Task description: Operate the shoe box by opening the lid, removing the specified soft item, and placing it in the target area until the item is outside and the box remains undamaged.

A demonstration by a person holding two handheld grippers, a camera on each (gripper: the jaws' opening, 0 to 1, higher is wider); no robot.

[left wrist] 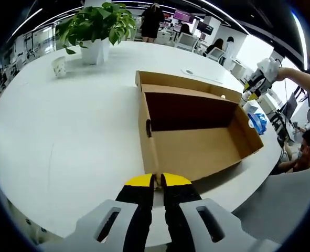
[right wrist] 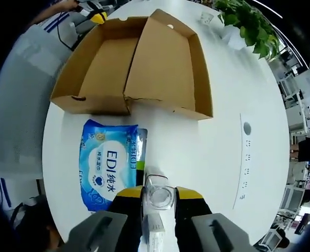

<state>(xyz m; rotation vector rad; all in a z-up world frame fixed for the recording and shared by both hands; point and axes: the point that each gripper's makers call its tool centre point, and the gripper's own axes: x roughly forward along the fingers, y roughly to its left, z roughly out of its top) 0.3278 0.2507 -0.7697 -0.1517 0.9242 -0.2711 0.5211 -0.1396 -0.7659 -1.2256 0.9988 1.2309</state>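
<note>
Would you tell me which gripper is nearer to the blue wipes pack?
Right. The right gripper hovers beside the blue wipes pack; the left gripper is at the shoe box's opposite side.

Left gripper view: low, near box (left wrist: 196, 131) end. Right gripper view: high, looking down. Both share box.

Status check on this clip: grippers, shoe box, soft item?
Left gripper shut, empty, at box edge. Right gripper shut on small clear bottle. Shoe box open, empty. Blue wipes pack outside on table.

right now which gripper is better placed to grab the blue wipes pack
Right, likely. The blue wipes pack lies on the table just ahead of the right gripper. The left gripper, jaws together, sits across the shoe box from it.
</note>
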